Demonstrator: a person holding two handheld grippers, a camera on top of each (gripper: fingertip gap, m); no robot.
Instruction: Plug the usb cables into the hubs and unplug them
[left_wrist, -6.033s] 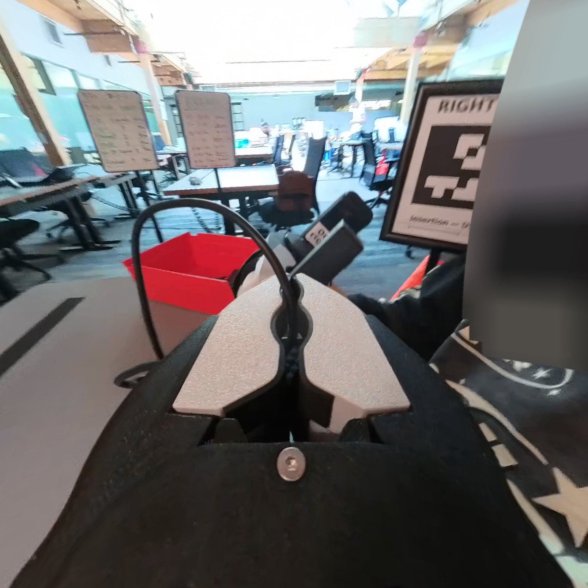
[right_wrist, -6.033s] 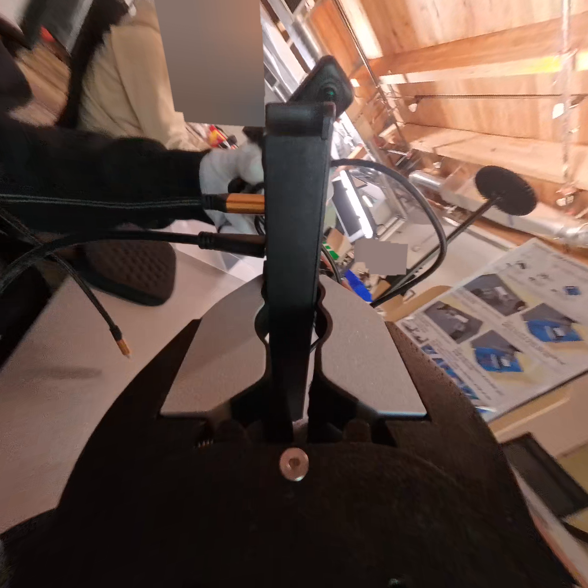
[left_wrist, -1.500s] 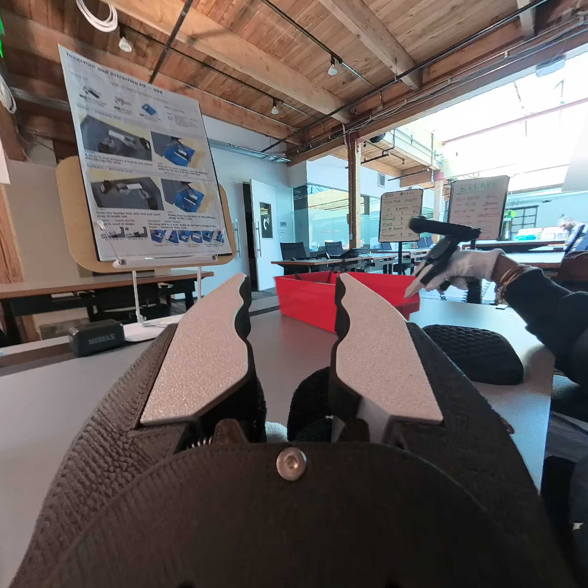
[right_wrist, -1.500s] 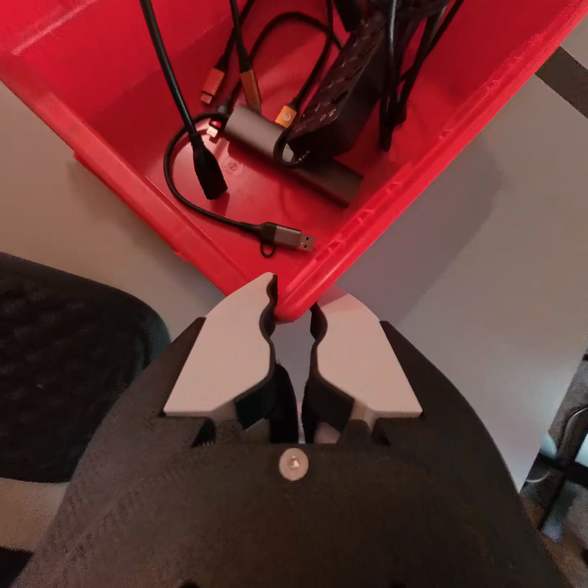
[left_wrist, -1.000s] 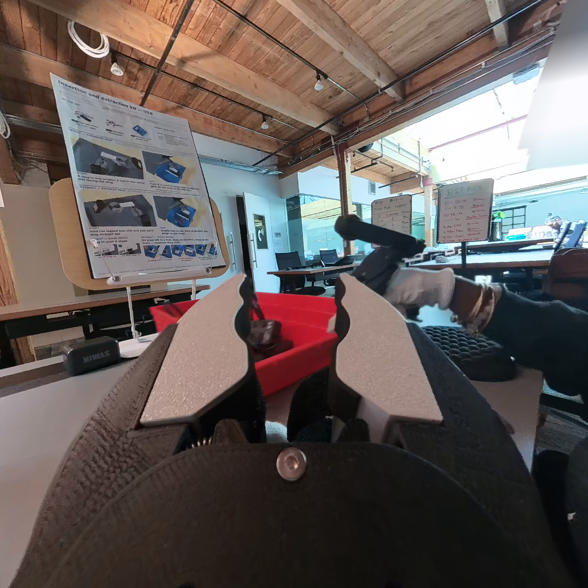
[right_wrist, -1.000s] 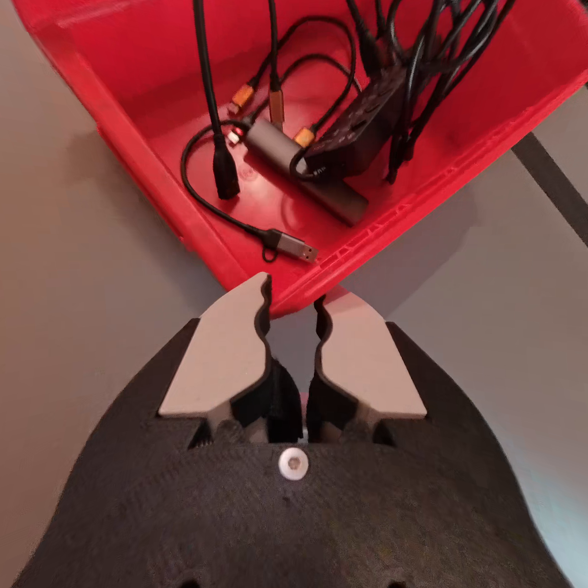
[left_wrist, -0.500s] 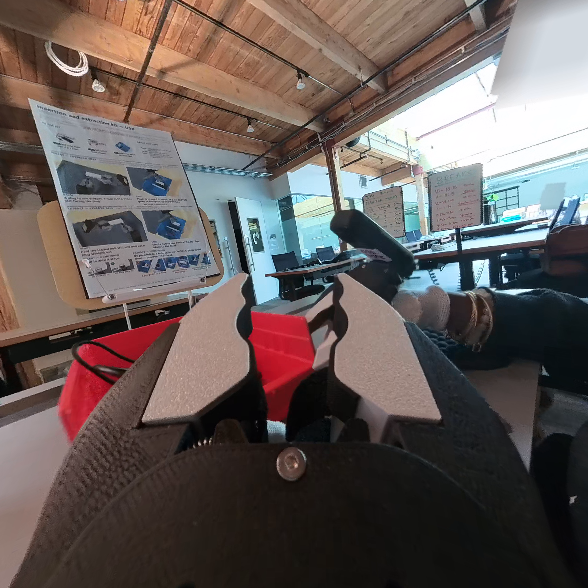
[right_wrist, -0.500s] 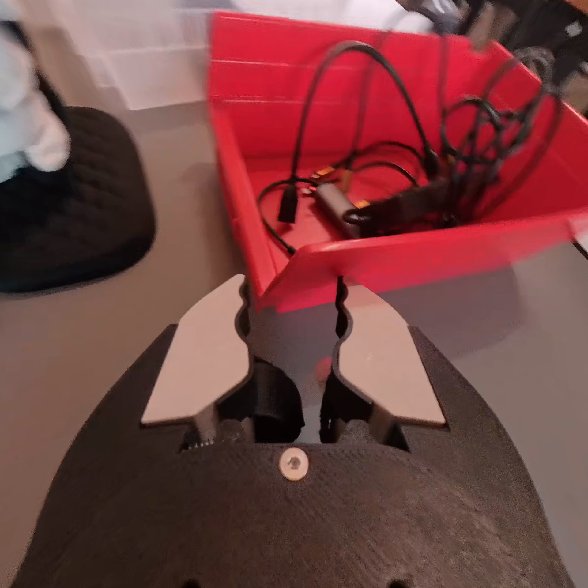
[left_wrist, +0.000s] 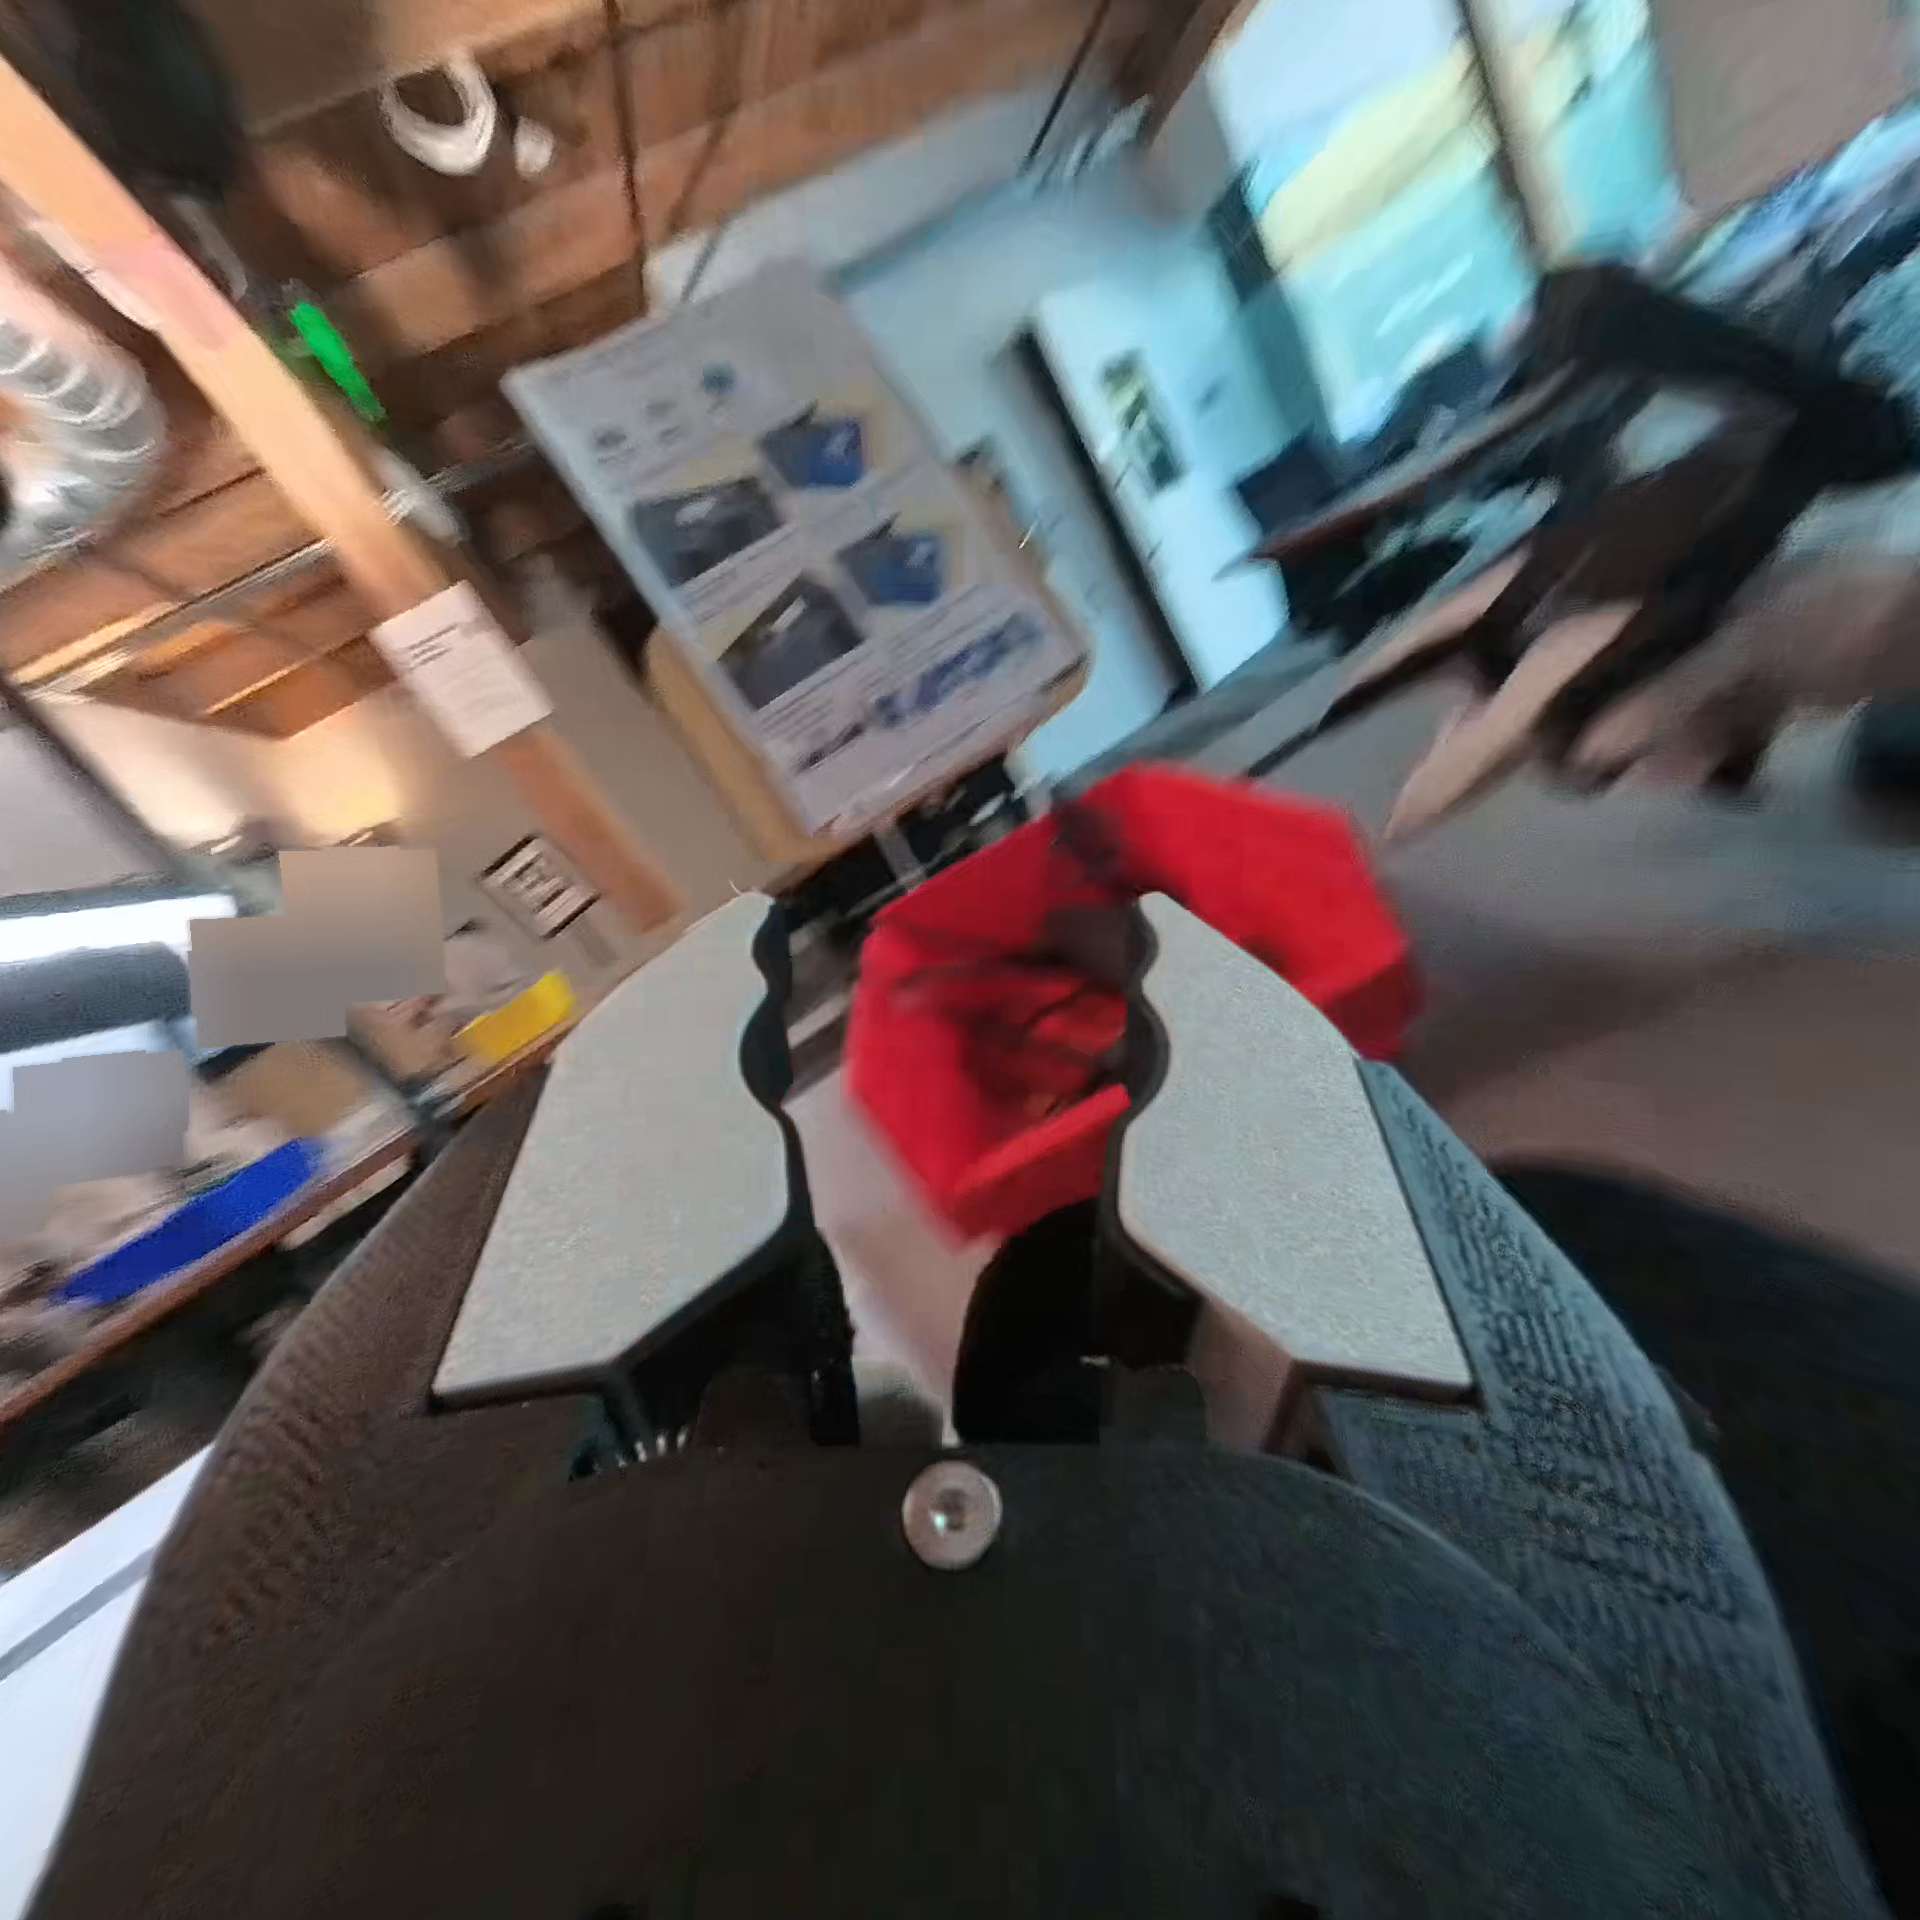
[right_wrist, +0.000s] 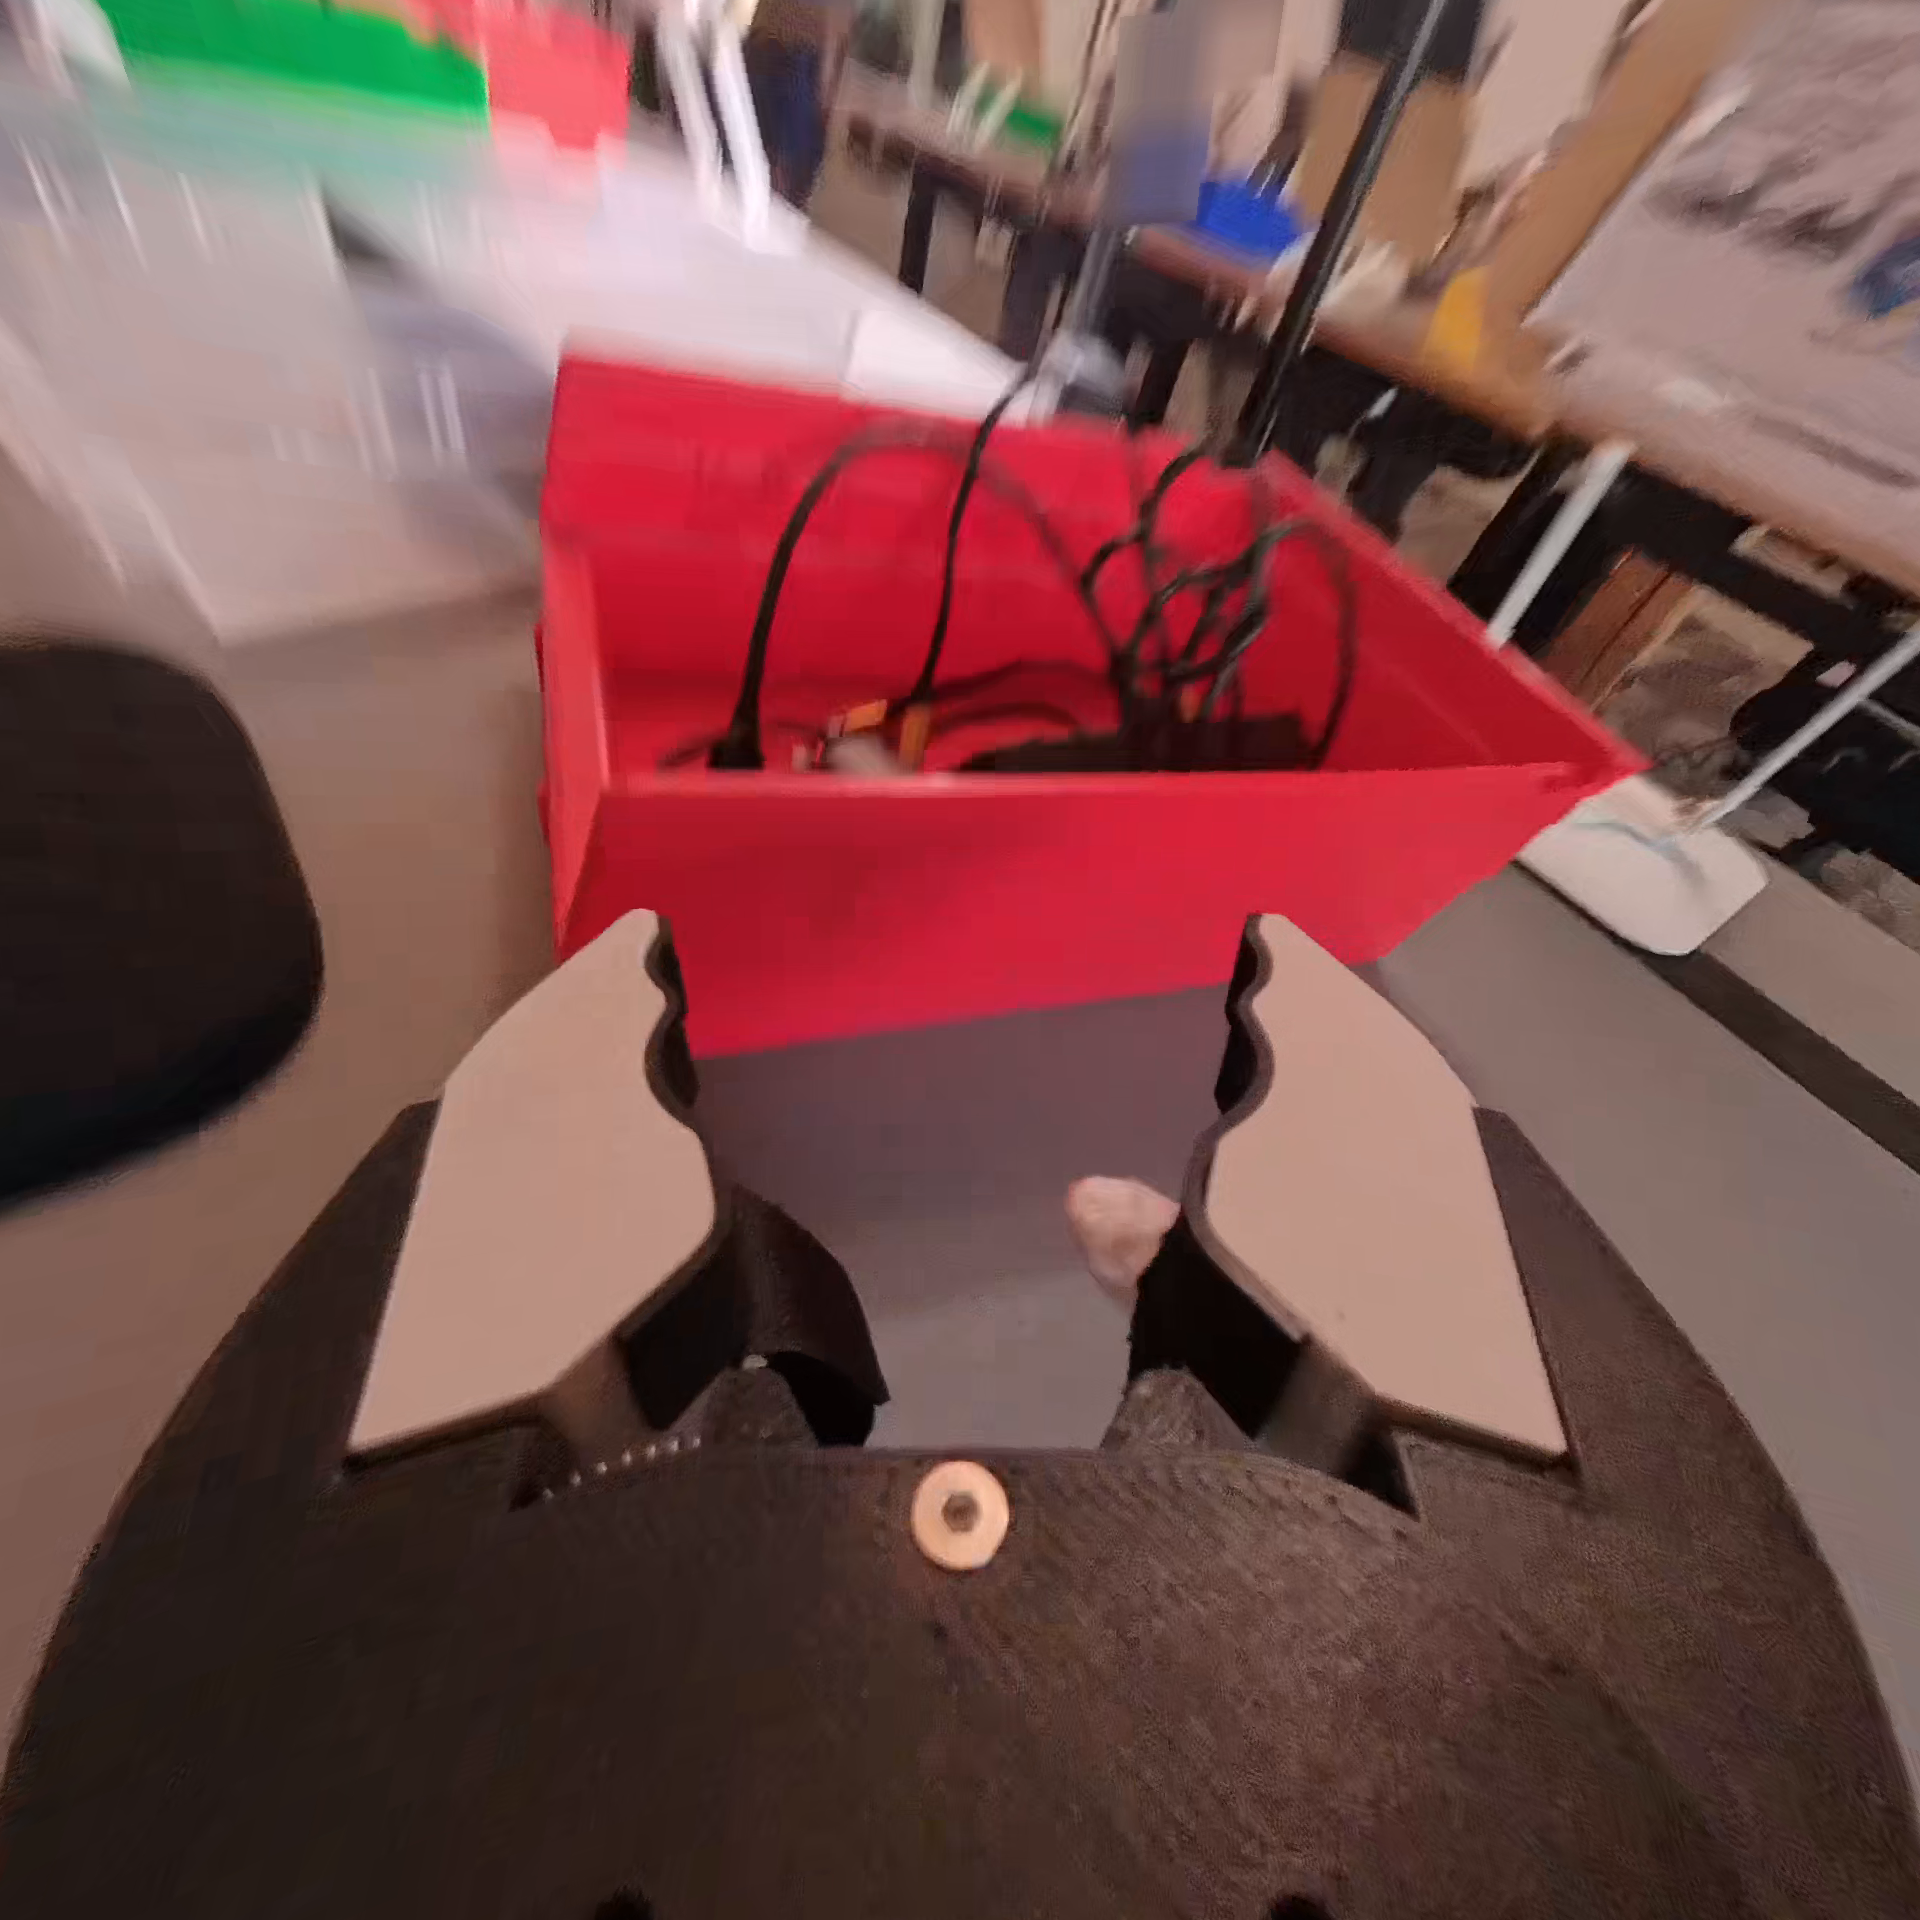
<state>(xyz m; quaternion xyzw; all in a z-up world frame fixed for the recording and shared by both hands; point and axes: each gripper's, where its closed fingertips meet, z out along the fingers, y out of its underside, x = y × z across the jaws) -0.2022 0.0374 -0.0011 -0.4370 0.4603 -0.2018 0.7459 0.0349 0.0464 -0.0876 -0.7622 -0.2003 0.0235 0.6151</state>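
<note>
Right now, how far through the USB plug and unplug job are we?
Looks near the end or between rounds. The black cables and a dark hub lie in the red bin on the table; blur hides whether any plug is seated. Nothing is in hand: the left gripper and right gripper are both open and empty, short of the bin. Left: reach in for a cable and hub, if another round is due.

We wield two matching grippers, left gripper (left_wrist: 956, 925) and right gripper (right_wrist: 954, 940): textured black bodies, flat grey wavy-edged fingers (right_wrist: 561, 1174), one silver screw (right_wrist: 958, 1512).
</note>
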